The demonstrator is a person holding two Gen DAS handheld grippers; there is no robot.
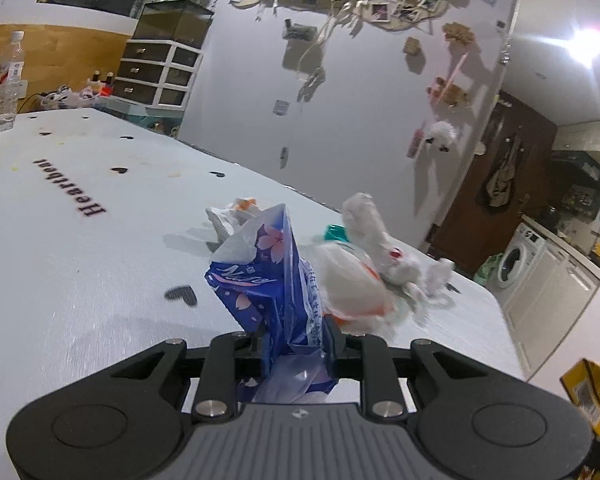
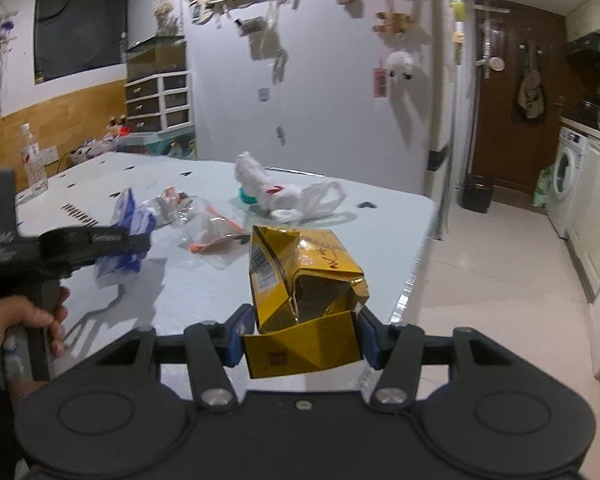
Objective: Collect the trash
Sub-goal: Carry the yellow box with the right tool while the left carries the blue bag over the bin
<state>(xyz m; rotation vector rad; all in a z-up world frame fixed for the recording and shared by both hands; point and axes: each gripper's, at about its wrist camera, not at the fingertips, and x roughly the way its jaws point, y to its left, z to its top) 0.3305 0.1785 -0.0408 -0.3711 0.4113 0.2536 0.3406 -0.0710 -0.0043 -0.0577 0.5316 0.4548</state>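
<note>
My left gripper [image 1: 292, 340] is shut on a blue tissue wrapper [image 1: 260, 276] printed with pink flowers, lifted just above the white table [image 1: 80, 264]. From the right wrist view that same gripper [image 2: 140, 240] appears at the left, the blue wrapper [image 2: 130, 208] in its jaws. My right gripper [image 2: 302, 334] is shut on a crushed yellow carton [image 2: 304, 276], its blue pads [image 2: 367, 336] pressing both sides. On the table beyond lie a white plastic bag [image 2: 300, 196], a clear wrapper with orange print [image 2: 212, 232] and a teal lid [image 2: 246, 196].
A plastic water bottle [image 2: 32, 160] stands at the table's far left corner. The table's right edge [image 2: 416, 264] drops to a tiled floor. A washing machine [image 2: 566, 184] and a brown door [image 2: 516, 100] are at the right. A hand [image 2: 24, 316] grips the left tool.
</note>
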